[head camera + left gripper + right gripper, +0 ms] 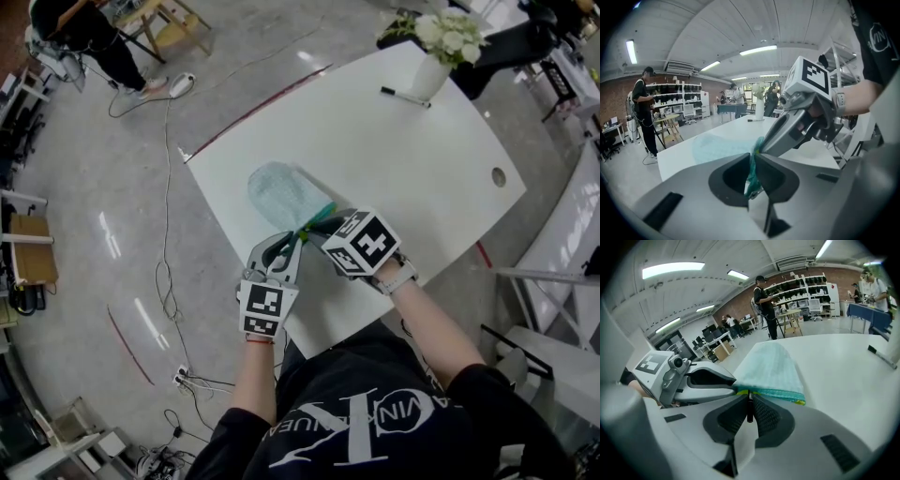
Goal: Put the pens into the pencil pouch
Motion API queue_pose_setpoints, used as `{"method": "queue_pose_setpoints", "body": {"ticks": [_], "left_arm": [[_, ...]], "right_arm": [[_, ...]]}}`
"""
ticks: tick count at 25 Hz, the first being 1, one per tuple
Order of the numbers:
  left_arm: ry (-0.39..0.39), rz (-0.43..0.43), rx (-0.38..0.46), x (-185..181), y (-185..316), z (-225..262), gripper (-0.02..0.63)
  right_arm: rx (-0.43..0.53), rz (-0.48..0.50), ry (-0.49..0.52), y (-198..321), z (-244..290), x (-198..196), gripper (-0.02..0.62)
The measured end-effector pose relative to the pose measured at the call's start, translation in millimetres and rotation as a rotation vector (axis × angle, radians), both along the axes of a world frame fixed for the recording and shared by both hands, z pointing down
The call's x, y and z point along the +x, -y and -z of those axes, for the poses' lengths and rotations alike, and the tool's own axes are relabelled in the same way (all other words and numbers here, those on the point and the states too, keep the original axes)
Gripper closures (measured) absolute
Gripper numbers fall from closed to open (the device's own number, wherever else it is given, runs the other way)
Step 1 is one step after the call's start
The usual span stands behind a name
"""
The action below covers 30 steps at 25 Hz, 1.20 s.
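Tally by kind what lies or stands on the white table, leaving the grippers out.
pencil pouch: 1
pen: 1
vase of flowers: 1
Total: 3

The head view looks steeply down over the near edge of the white table (403,159). Both gripper views sit low and close there, sharing the teal pouch (281,195) and the tabletop.

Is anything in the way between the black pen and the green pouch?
No, the white table between the black pen and the teal mesh pencil pouch looks bare. The pen lies beside the white vase; the left gripper and right gripper pinch the pouch's near end.
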<state>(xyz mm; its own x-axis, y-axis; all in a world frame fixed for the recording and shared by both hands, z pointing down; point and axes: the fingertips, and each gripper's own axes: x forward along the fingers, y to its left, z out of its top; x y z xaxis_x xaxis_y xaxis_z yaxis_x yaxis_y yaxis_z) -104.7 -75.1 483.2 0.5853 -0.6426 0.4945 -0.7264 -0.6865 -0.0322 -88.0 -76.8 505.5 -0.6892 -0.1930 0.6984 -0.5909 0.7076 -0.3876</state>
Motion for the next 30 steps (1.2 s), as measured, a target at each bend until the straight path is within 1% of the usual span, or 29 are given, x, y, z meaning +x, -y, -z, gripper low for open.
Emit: {"method": "queue_pose_setpoints", "body": {"ticks": [3,6,9,11,15,17,20,22,25,30], "left_arm": [[-0.069,0.004,-0.004,3,-1,8,0.568],[-0.125,0.032,-0.003,-2,1,15,0.571],[-0.138,0.058,0.006,-9,5,20,0.571],[-0.138,0.07,0.013,-13,6,21,0.571],[-0.15,0.085,0.023,-15,9,25,0.571],[-0.154,0.088,0.026,-14,9,26,0.571],[-0.155,0.089,0.026,-13,10,25,0.571],[-0.157,0.089,0.023,-12,9,25,0.571],[-0.16,0.08,0.02,-11,8,25,0.571],[-0.16,0.047,0.021,-6,7,24,0.571]], "right_arm": [[0.051,-0.029,0.042,5,4,-7,0.543],[0.11,-0.06,0.132,8,12,-12,0.541],[0.134,-0.065,0.203,4,23,-11,0.496],[0.157,-0.047,0.221,-1,30,-9,0.476],[0.215,-0.025,0.184,-6,35,3,0.477],[0.233,-0.029,0.165,-5,34,9,0.495],[0.228,-0.037,0.155,-4,30,15,0.516],[0.222,-0.03,0.142,-4,28,15,0.526],[0.233,-0.019,0.126,-3,27,13,0.557],[0.24,-0.015,0.133,5,27,2,0.558]]}}
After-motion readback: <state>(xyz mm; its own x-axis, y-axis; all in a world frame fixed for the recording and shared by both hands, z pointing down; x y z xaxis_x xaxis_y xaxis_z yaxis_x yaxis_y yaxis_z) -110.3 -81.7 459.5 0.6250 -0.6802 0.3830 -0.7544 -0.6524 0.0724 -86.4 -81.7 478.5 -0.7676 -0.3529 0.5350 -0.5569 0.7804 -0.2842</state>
